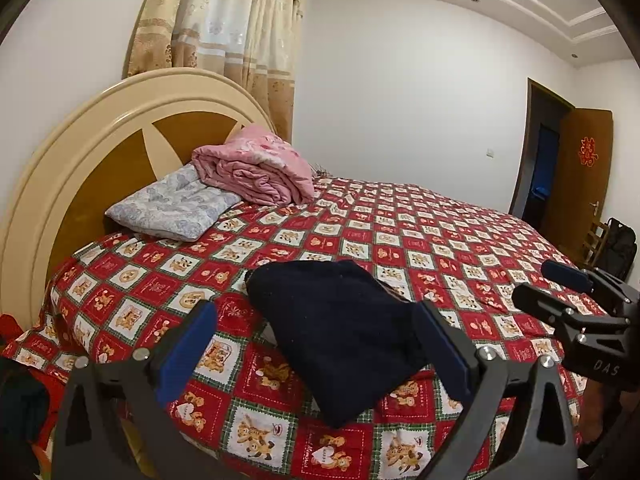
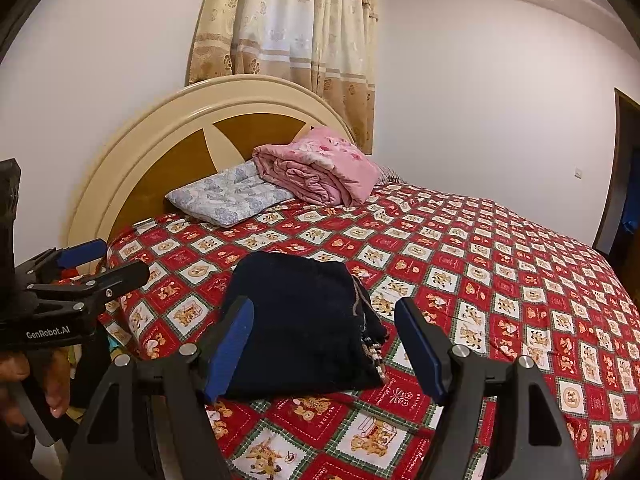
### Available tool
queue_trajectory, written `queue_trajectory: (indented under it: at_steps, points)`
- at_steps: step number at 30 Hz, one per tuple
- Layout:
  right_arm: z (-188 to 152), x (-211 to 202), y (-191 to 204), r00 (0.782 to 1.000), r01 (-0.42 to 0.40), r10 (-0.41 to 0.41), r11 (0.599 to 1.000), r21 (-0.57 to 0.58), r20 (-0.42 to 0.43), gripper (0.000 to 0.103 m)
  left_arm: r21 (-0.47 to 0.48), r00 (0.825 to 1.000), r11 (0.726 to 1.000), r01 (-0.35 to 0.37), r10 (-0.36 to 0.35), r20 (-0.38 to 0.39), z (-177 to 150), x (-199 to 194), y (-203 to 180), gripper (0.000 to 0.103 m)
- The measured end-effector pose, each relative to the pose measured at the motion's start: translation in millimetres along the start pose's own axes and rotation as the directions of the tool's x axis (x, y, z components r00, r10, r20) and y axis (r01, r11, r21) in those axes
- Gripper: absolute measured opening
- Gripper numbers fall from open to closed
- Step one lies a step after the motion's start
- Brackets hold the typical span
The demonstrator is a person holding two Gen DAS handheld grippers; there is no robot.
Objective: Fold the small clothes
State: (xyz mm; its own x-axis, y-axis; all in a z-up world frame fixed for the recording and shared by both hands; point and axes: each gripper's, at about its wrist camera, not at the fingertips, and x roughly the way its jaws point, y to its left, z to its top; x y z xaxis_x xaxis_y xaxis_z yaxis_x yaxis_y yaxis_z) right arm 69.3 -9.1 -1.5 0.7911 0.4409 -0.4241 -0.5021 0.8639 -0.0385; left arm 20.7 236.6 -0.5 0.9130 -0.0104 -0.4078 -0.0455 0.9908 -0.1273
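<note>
A dark navy garment (image 1: 340, 336) (image 2: 304, 320) lies folded in a compact bundle on the red bear-patterned bedspread (image 1: 460, 248) (image 2: 500, 260), near the bed's front edge. In the right wrist view a striped trim shows at its right side. My left gripper (image 1: 316, 312) hovers open just short of the garment, blue pads wide apart and nothing between them. My right gripper (image 2: 324, 312) is open too, level with the garment's near edge, gripping nothing. Each gripper shows in the other's view: right gripper (image 1: 540, 284), left gripper (image 2: 116, 262).
A folded pink quilt (image 1: 256, 172) (image 2: 316, 168) and a pale blue pillow (image 1: 172, 204) (image 2: 228, 196) lie by the round headboard (image 1: 80, 160). A curtain (image 1: 224, 20) hangs behind. A brown door (image 1: 584, 184) stands open at the right. A hand (image 2: 52, 380) holds the left gripper's handle.
</note>
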Motion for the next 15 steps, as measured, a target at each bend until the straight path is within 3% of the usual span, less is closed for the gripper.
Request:
queue_trajectory:
  at_steps: [15]
  points:
    - [-0.3, -7.1, -1.7, 0.999, 0.003, -0.003, 1.0, 0.021, 0.034, 0.074, 0.015, 1.0, 1.0, 0.003, -0.004, 0.012, 0.9, 2.6, 1.3, 0.103]
